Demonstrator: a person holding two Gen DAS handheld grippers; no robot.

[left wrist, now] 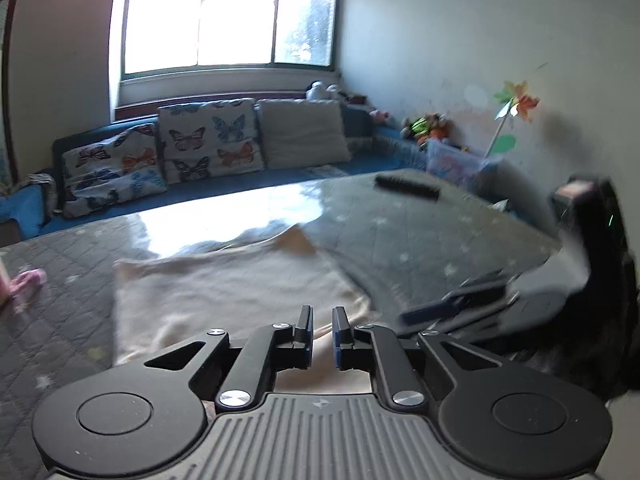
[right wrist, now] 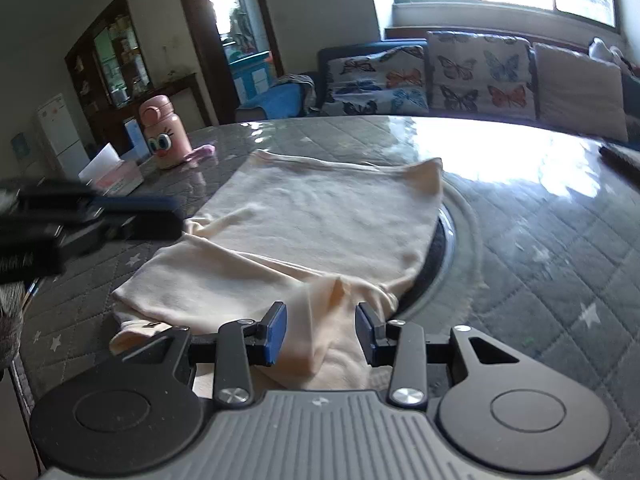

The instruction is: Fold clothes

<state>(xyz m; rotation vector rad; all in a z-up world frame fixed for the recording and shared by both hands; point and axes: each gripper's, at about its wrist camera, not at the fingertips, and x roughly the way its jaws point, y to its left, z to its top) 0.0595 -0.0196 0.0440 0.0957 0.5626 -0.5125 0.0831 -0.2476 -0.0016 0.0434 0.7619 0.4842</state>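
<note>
Two grippers hang low over one cream-colored cloth point(right wrist: 304, 220) that lies spread on the counter point(right wrist: 540, 240), which has a gray quilted cover with small stars under a shiny clear sheet. In the right wrist view, the right gripper point(right wrist: 321, 330) has its fingers point(right wrist: 276, 330) wide apart, and a bunched-up fold at the near end of the cloth sits in the gap between them. The blue pads do not press on the fold. The far end of the cloth lies flat, with one corner poking up a little. The right edge of the cloth lies over a dark round ring set in the counter. In the left wrist view, the left gripper point(left wrist: 322, 332) has its fingers point(left wrist: 305, 332) close together with a thin gap, and nothing is held in them. The cloth lies just under and past these fingers, reaching away toward the middle of the counter. The picture is blurry there, so it is hard to tell if the tips touch the cloth. The other gripper shows as a dark blur at the right side of that view. A pink bottle point(right wrist: 164, 132) with big cartoon eyes stands on the far left of the counter, well apart from the cloth, beside a tissue box point(right wrist: 114, 174). Behind the counter is a blue sofa point(left wrist: 224, 188) with butterfly pillows point(left wrist: 208, 140) under a bright window point(left wrist: 228, 16).
</note>
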